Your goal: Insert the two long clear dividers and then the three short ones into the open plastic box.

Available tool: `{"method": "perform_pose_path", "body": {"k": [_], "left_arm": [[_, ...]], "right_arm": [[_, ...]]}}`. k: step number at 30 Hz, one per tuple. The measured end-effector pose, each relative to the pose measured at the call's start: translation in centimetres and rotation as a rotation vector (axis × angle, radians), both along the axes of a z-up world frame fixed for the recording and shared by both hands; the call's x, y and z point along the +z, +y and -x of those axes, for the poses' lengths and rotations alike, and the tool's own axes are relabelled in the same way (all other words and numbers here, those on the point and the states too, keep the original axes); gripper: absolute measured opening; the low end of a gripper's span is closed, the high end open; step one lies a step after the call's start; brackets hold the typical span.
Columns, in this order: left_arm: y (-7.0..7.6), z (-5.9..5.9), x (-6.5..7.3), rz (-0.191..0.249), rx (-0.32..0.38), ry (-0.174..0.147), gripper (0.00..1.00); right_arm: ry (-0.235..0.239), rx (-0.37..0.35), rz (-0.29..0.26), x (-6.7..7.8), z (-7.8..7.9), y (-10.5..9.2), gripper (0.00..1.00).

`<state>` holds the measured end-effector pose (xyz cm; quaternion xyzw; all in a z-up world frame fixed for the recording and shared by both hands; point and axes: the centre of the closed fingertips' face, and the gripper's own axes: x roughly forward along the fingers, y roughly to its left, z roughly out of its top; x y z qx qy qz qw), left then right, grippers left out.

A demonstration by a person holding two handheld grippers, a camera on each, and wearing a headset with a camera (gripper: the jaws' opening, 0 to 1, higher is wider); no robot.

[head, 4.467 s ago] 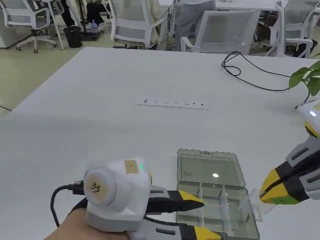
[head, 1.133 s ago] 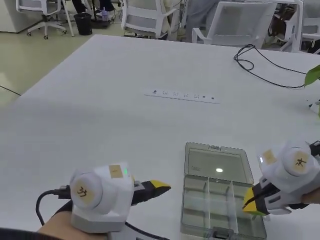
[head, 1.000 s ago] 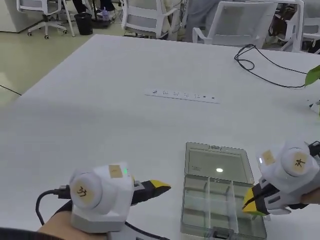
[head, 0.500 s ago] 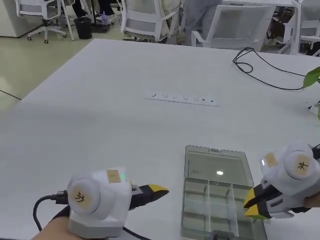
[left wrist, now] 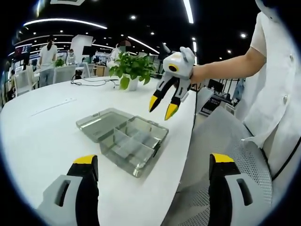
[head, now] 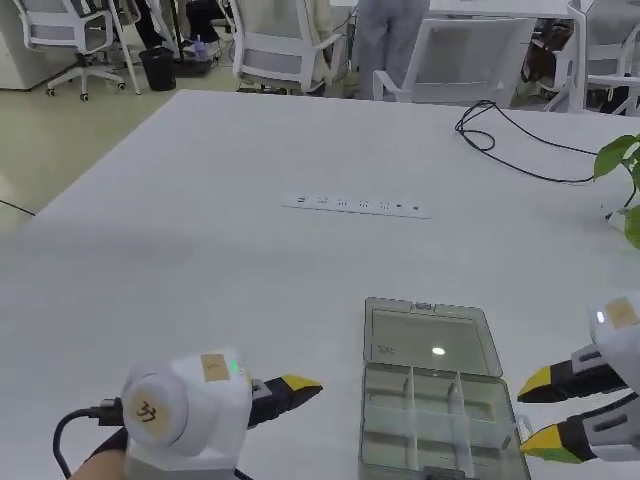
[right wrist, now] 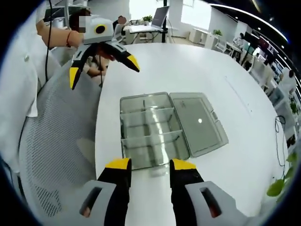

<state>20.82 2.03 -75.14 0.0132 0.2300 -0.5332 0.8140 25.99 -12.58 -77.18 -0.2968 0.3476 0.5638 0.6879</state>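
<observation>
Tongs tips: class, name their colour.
Yellow, clearest on the right tongs in the left gripper view.

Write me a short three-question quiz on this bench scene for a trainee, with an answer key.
1. Multiple choice: what lies on the table beyond the box? A. a power strip B. a keyboard C. a mug
2. True or false: the lid is shut over the box.
3. Fill in: the left gripper and the right gripper both stand ____, holding nothing.
Key: 1 A; 2 false, the lid lies open, flat on the table; 3 open.
</observation>
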Motion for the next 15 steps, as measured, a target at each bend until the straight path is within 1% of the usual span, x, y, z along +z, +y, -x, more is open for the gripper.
{"method": "perform_pose_path", "body": {"k": [2, 8, 11, 14, 15], "left_arm": [[0.1, 0.0, -0.1, -0.005, -0.004, -0.002, 1.00], [0.3, 0.2, -0.2, -0.017, -0.008, -0.005, 1.00], [0.4, 0.2, -0.2, -0.023, -0.006, -0.007, 1.00], [0.5, 0.3, -0.1, -0.031, -0.008, -0.024, 1.00], [0.5, 0.3, -0.2, -0.033, -0.008, -0.021, 1.00]], "right_arm": [[-0.001, -0.034, -0.033, 0.5, 0.5, -0.2, 0.38], [-0.021, -0.086, -0.077, 1.0, 2.0, -1.1, 0.50], [-0.037, -0.107, -0.106, 1.1, 2.7, -1.4, 0.56], [-0.036, -0.129, -0.134, 0.9, 3.4, -1.7, 0.63], [-0.036, -0.139, -0.142, 0.8, 3.7, -1.8, 0.66]]}}
